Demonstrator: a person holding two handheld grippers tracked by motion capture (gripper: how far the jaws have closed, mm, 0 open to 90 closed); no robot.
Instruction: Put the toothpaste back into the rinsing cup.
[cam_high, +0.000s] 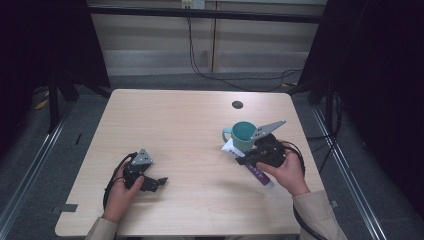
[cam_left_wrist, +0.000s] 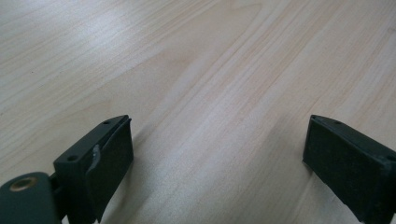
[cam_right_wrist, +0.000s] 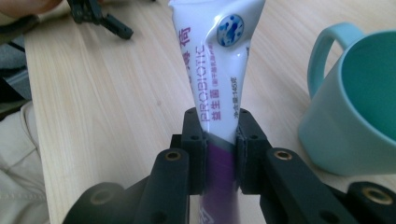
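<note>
Wooden table, teal mug

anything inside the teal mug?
Nothing visible inside the teal mug: the part of its inner wall in view is bare. The bottom is hidden by the rim. The tube is clamped in the right claw, beside the mug.

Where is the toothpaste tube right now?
In the high view the toothpaste tube lies on the table's right side, just beside the teal mug. The right gripper is pinched shut on it.
</note>
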